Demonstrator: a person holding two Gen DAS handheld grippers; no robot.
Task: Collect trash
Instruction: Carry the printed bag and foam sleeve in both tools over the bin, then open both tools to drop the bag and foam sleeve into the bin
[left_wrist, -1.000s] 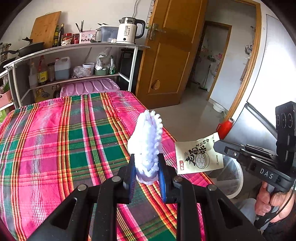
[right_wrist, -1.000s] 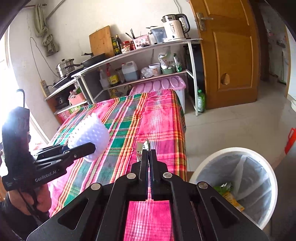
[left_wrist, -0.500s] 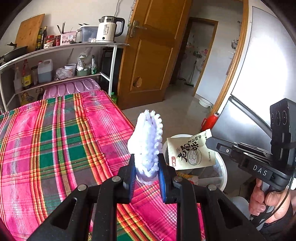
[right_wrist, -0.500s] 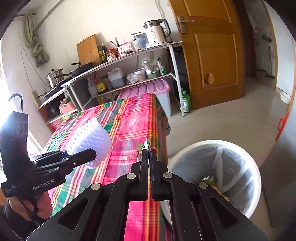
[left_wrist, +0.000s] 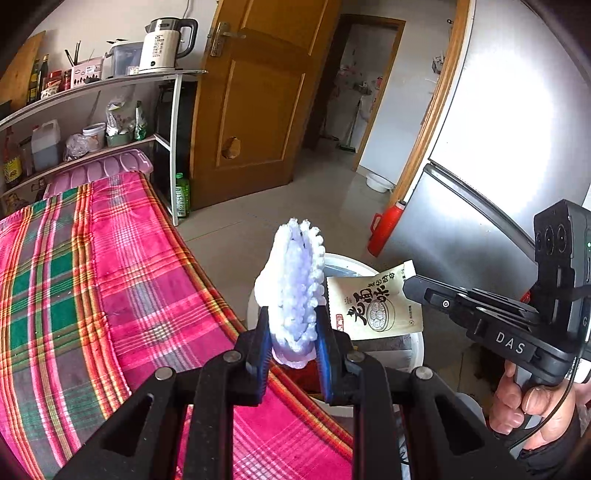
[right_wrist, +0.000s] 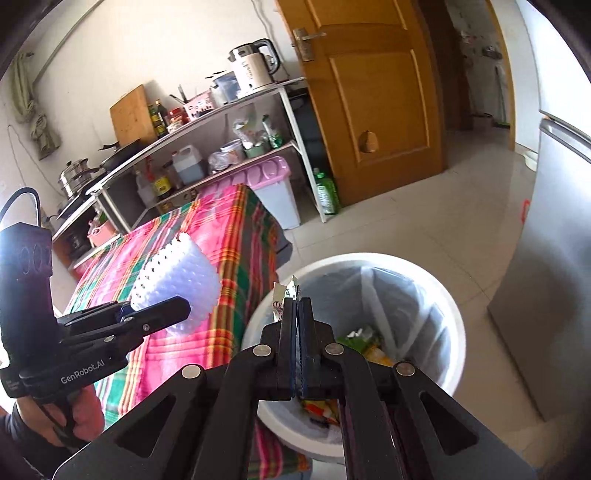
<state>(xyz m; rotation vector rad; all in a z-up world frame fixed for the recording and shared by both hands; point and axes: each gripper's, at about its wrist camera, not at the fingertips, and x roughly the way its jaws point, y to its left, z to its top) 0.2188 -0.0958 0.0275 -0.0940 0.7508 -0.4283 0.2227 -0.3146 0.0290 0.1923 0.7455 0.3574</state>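
Both grippers carry trash toward the white bin (right_wrist: 456, 325). The left gripper (left_wrist: 291, 341) pinches a soft, featherlight foam net (left_wrist: 295, 280) by its base; the right gripper (right_wrist: 297, 321), clamped on a thin, limp packet (left_wrist: 373, 304), hangs over the bin's 9 o'clock rim.

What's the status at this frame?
Left gripper shut on white foam fruit net. Right gripper shut on beige food packet over white lined trash bin. Nothing blocking.

Both wrist views look forward along their fingers, near the white bin (right_wrist: 456, 314). Each shows it beside the plaid table (left_wrist: 92, 280).
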